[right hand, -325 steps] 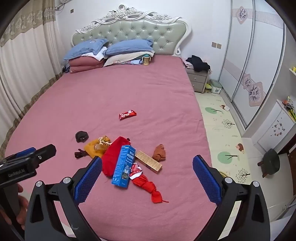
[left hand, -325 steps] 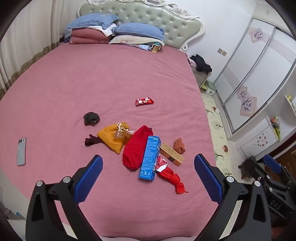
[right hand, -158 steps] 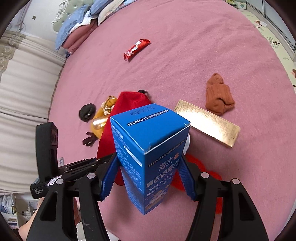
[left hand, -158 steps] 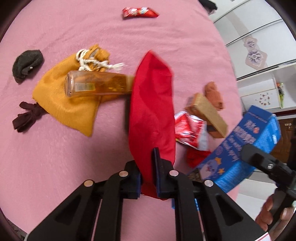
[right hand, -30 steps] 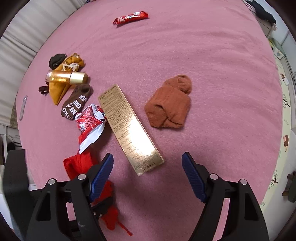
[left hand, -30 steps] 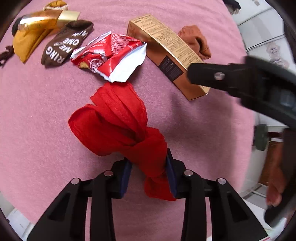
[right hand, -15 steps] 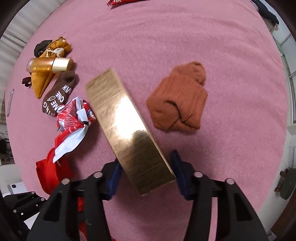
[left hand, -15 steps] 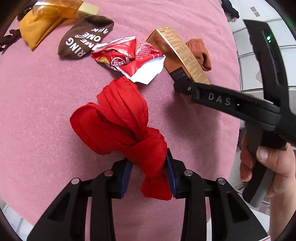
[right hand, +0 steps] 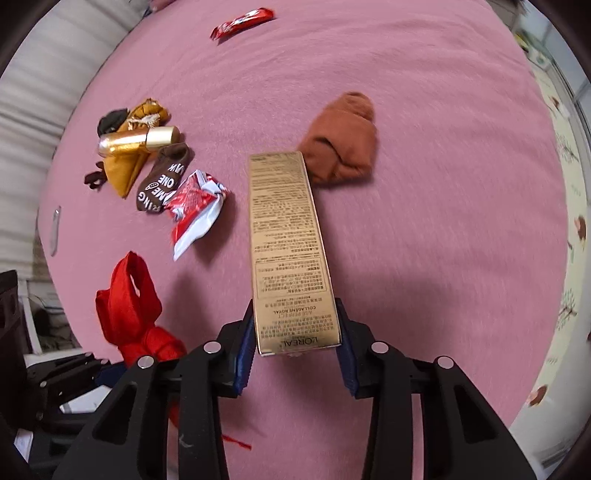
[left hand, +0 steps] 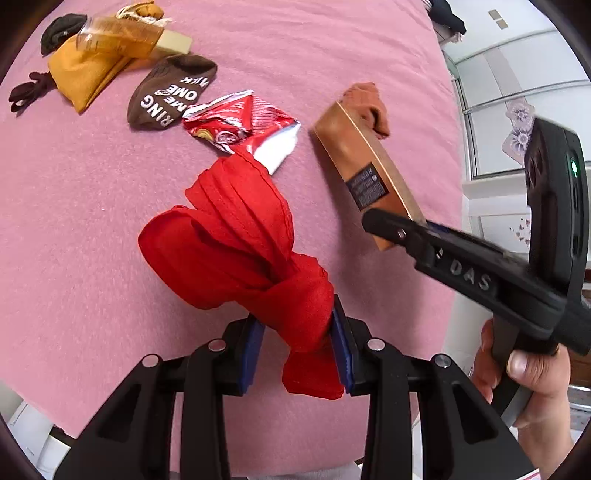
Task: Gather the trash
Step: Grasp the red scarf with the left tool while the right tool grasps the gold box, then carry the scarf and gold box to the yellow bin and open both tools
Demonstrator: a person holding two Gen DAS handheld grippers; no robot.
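Note:
A knotted red plastic bag (left hand: 229, 236) hangs off the pink bed, and my left gripper (left hand: 297, 332) is shut on its knot. My right gripper (right hand: 295, 332) has a long gold box (right hand: 286, 236) between its blue pads; its jaws are closing and the pads press the box's near end. In the left wrist view the gold box (left hand: 354, 158) tilts, its held end raised. A torn red-and-white snack wrapper (right hand: 195, 206) lies left of the box. A red candy bar wrapper (right hand: 242, 22) lies far up the bed.
A brown lettered sock (left hand: 170, 96), a yellow pouch (left hand: 81, 74) with a gold bottle (left hand: 125, 33) on it and a black sock (left hand: 59, 29) lie at the far left. An orange-brown sock (right hand: 340, 136) sits beyond the box. The bed's edge and floor mat (right hand: 569, 184) are right.
The right gripper closed on the gold box and lifted its near end, swinging it straight. The left gripper rose a little with the red bag.

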